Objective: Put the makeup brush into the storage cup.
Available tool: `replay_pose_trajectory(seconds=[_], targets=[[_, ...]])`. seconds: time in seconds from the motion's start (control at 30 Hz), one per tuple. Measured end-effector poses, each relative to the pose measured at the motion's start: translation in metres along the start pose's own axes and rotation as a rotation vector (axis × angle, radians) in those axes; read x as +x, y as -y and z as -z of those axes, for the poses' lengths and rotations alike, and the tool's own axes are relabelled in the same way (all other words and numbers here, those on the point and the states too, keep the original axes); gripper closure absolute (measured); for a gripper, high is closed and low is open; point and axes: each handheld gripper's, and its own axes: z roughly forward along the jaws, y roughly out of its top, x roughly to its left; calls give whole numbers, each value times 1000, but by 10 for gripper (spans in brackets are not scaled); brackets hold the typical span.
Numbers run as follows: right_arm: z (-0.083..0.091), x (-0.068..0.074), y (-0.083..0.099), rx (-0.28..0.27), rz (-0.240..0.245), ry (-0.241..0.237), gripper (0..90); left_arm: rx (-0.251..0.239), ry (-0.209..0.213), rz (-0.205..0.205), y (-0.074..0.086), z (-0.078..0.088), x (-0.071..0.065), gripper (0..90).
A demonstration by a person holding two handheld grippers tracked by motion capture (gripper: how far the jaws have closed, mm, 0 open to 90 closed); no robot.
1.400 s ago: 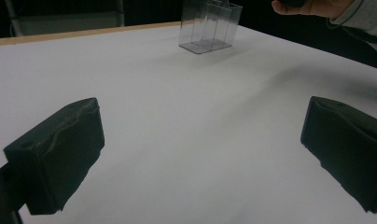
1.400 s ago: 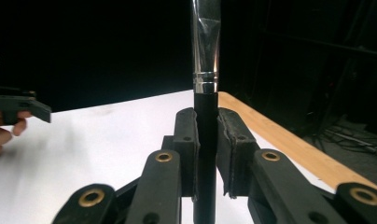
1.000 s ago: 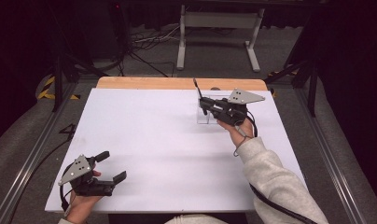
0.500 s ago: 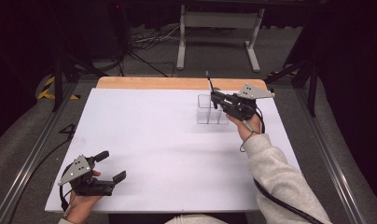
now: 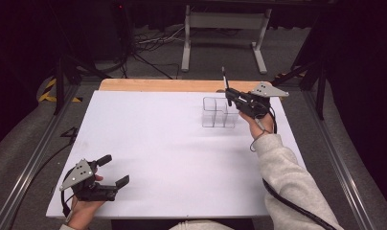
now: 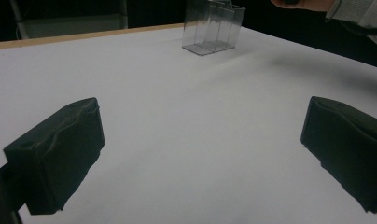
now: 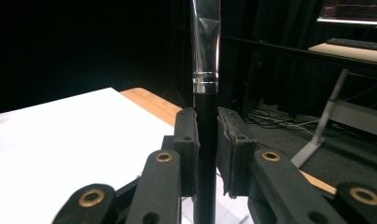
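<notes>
Two grippers | right gripper [image 5: 228, 96] at far right, jaws clamped on slim black brush with silver ferrule [image 7: 205, 60], held upright above clear plastic compartment box [image 5: 219, 112], likely for dropping in | left gripper [image 5: 114, 170] near left, jaws wide apart, empty, idle | brush tip cut off; compartments hard to separate.

Two grippers were in the high view: the left gripper [image 5: 116, 170] at the lower left of the frame, the right gripper [image 5: 228, 97] at the upper right. One black brush [image 7: 205, 112] was clamped in the right one. One clear organizer [image 5: 219, 112] stood right of centre, showing three compartments. One white table [image 5: 158, 143].
</notes>
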Motion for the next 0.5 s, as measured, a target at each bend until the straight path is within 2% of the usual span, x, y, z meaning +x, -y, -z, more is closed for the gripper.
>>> replay_pose_trajectory(seconds=[0.5], targets=[[0,-16,10,-23,-32,54,787,-2,-3,5,1,-1,0,2]])
